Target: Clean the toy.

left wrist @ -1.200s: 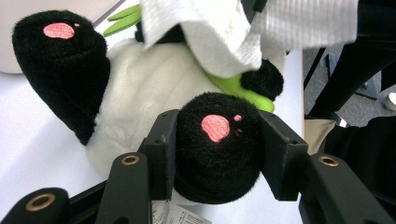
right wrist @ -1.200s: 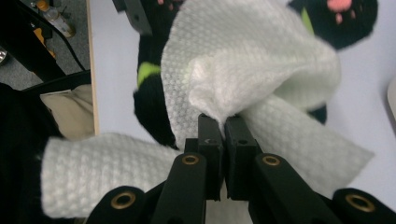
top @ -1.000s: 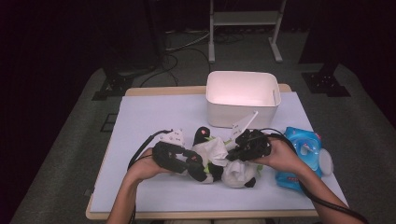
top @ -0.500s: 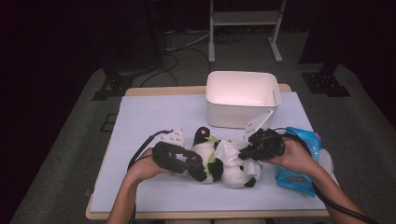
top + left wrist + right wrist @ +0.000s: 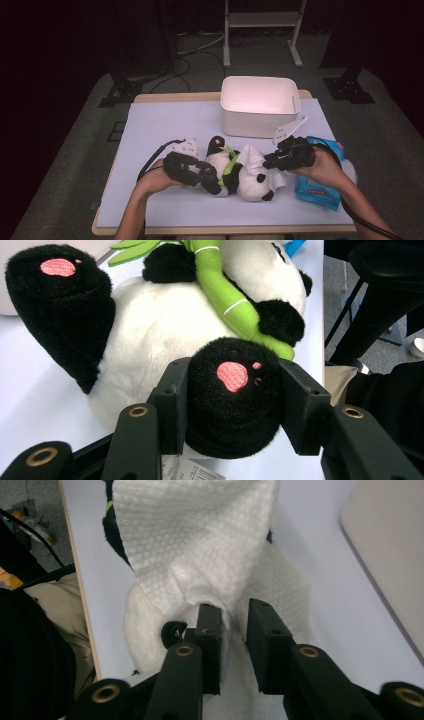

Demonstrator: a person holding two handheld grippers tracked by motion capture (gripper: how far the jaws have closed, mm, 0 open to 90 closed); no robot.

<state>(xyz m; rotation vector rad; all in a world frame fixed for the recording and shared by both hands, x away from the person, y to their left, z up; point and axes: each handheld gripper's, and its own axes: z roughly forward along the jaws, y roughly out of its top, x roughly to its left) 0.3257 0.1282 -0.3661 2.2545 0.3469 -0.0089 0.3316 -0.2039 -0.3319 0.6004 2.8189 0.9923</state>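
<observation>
A black-and-white panda plush (image 5: pixel 240 181) lies on its back on the pale blue table cover, a green bamboo stalk (image 5: pixel 220 285) across its chest. My left gripper (image 5: pixel 207 177) is shut on one black foot with a pink sole (image 5: pixel 232 390), which bulges between the jaws. A white wipe (image 5: pixel 252 157) is draped over the panda's head (image 5: pixel 145 630). My right gripper (image 5: pixel 268 162) is at the wipe's (image 5: pixel 200 535) near edge. Its jaws have just been opening, and a fold of the wipe sits loosely in the gap between them (image 5: pixel 232 612).
An empty white bin (image 5: pixel 260 125) stands just behind the panda. A blue wipe pack (image 5: pixel 317 189) lies under my right hand by the table's right edge. The cover's left half (image 5: pixel 155 125) is bare. Cables trail from both grippers.
My right gripper has slid to the right, off the panda's head, and its jaws have parted. The wipe stays draped on the head. The left gripper and the foot have not moved.
</observation>
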